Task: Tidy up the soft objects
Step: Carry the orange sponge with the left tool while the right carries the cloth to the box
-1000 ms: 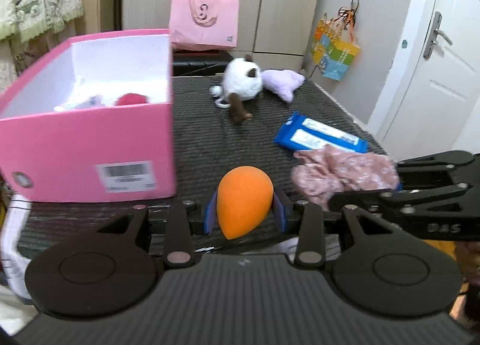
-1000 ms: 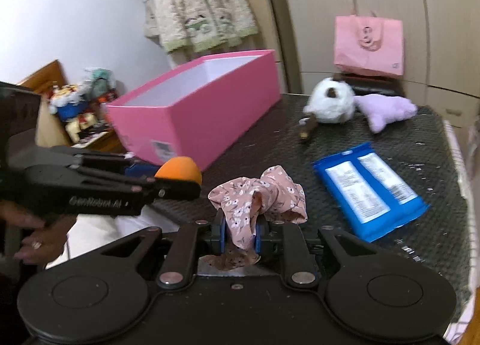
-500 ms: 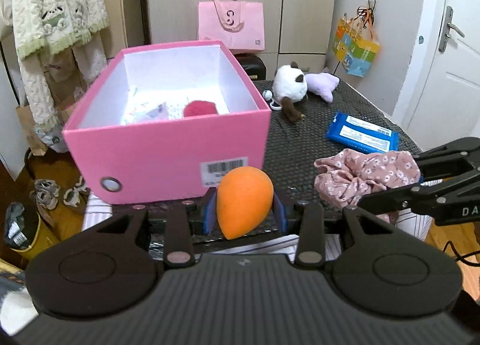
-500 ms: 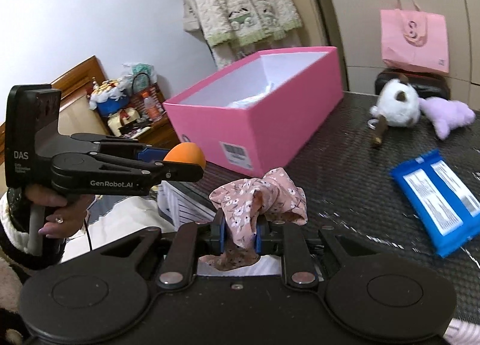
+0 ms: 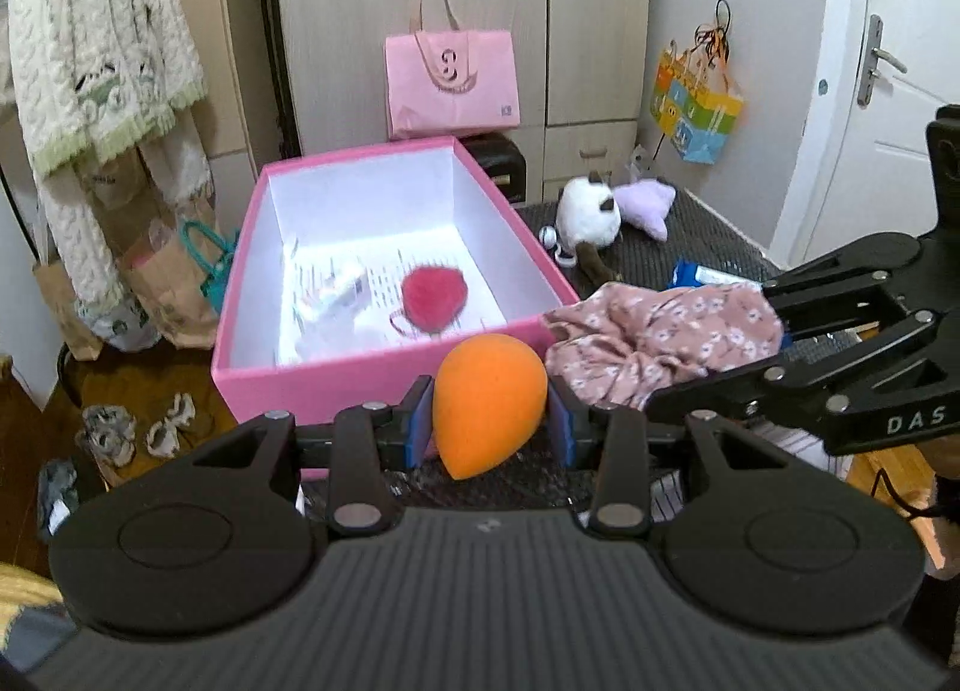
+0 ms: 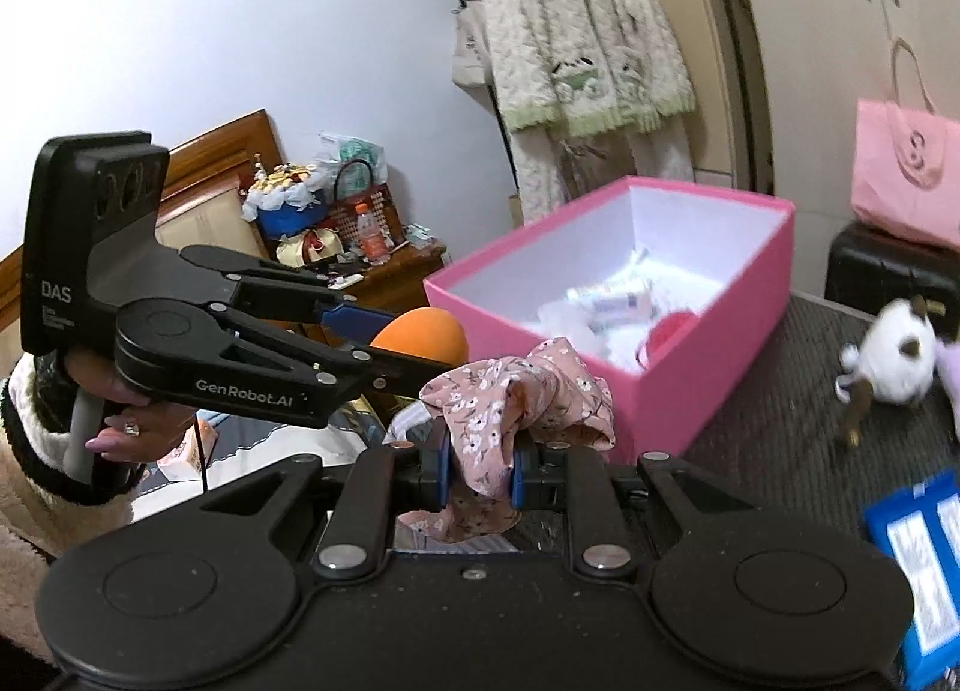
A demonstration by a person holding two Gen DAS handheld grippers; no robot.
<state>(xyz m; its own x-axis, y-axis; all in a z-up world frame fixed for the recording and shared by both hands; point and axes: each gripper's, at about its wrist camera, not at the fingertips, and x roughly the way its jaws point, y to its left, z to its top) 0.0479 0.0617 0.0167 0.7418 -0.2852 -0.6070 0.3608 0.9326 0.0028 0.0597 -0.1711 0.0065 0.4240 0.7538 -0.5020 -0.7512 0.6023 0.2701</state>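
Note:
My left gripper (image 5: pixel 489 418) is shut on an orange egg-shaped sponge (image 5: pixel 487 403), held just before the near wall of the open pink box (image 5: pixel 336 373). My right gripper (image 6: pixel 480 466) is shut on a pink floral scrunchie (image 6: pixel 522 391), held beside the sponge (image 6: pixel 420 337) near the box's near corner (image 6: pixel 672 391). The box holds a red fluffy item (image 5: pixel 433 295) and white packets (image 5: pixel 330 295). A white plush cat (image 5: pixel 585 223) and a lilac plush (image 5: pixel 645 199) lie on the dark table (image 5: pixel 708 235) to the right of the box.
A blue wipes pack (image 6: pixel 924 559) lies on the table at the right. A pink tote bag (image 5: pixel 451 81) stands behind the box before the wardrobe. A knitted cardigan (image 5: pixel 90 66) hangs at the left. A cluttered wooden cabinet (image 6: pixel 360 265) stands left of the table.
Both grippers have risen and moved toward the pink box with their objects still held; the box's inside is now seen from above.

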